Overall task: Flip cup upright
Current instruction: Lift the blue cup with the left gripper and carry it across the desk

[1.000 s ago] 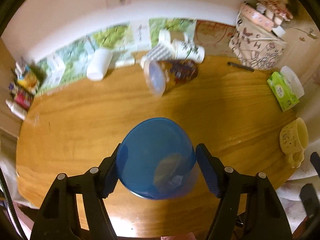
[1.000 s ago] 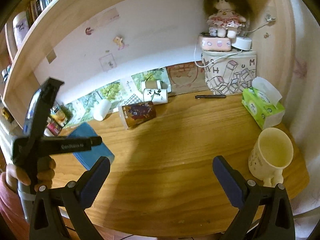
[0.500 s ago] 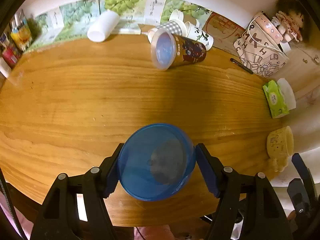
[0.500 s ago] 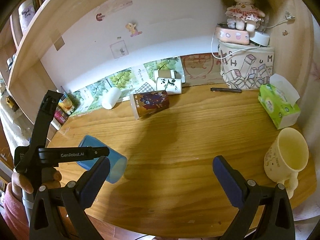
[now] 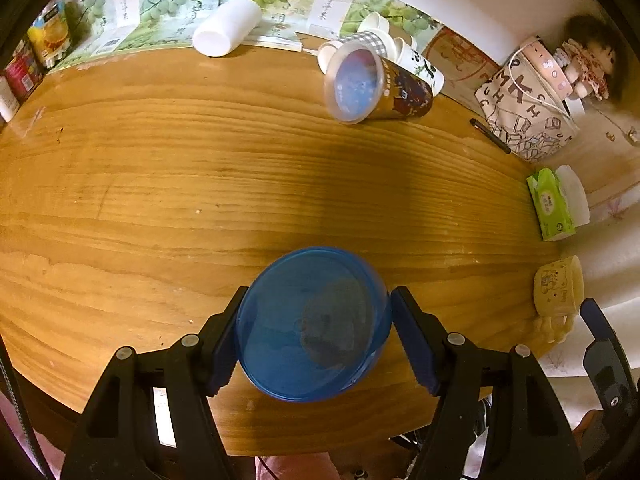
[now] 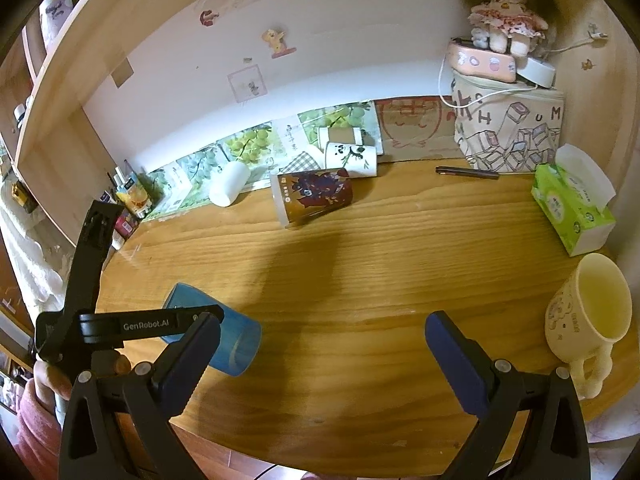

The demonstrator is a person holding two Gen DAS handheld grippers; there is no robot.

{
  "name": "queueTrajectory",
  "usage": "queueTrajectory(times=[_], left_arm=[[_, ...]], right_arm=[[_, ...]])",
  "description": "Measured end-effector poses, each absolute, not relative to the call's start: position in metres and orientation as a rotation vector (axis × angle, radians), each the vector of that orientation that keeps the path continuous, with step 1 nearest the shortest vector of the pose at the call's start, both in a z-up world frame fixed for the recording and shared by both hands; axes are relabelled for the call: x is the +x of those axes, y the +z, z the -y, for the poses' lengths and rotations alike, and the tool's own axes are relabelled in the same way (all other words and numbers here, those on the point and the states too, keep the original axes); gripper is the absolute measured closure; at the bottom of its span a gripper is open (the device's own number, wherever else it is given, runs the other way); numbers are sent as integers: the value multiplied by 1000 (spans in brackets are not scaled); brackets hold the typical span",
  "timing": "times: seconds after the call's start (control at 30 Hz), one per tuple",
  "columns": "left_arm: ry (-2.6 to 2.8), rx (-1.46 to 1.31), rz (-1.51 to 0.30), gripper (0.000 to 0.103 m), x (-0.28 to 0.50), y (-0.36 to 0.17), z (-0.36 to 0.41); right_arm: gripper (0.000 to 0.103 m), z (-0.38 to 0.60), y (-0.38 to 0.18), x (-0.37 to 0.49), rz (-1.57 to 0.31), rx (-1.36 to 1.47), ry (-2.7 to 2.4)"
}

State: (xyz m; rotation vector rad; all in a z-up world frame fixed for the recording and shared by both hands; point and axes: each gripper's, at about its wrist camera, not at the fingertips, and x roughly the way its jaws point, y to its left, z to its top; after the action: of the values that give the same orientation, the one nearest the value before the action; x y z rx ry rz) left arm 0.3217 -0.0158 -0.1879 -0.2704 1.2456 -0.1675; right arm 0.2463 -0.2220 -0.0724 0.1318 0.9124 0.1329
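sideways blue cup [image 5: 312, 324] in left tool [image 5: 312, 338], empty

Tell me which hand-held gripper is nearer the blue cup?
Left. The left hand-held gripper has the blue cup between its fingers; the right hand-held gripper hangs open over bare table, beside the cup.

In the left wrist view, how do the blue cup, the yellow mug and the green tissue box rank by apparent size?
1. blue cup, largest, though nearest the camera.
2. and 3. green tissue box and yellow mug look alike; no ranking.

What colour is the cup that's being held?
Translucent blue cup, clearest in the left wrist view.
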Motion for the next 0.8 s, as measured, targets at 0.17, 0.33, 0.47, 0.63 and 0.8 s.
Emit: queueTrajectory(times=[0.17, 0.33, 0.47, 0.63, 0.8], left_arm=[[-172, -304, -1224, 30, 313, -192, 4], [-182, -343, -1182, 30, 301, -194, -9], [-185, -347, -1152, 30, 292, -195, -19], [-180, -363, -1122, 29, 280, -197, -36], [-187, -456, -1123, 29, 276, -202, -56]], right_arm=[[0, 211, -76, 248, -927, 106, 146], [0, 199, -79, 249, -938, 87, 164], [0, 190, -81, 251, -949, 74, 176], [0, 179, -86, 254, -970, 70, 188], [0, 165, -89, 254, -979, 54, 204]])
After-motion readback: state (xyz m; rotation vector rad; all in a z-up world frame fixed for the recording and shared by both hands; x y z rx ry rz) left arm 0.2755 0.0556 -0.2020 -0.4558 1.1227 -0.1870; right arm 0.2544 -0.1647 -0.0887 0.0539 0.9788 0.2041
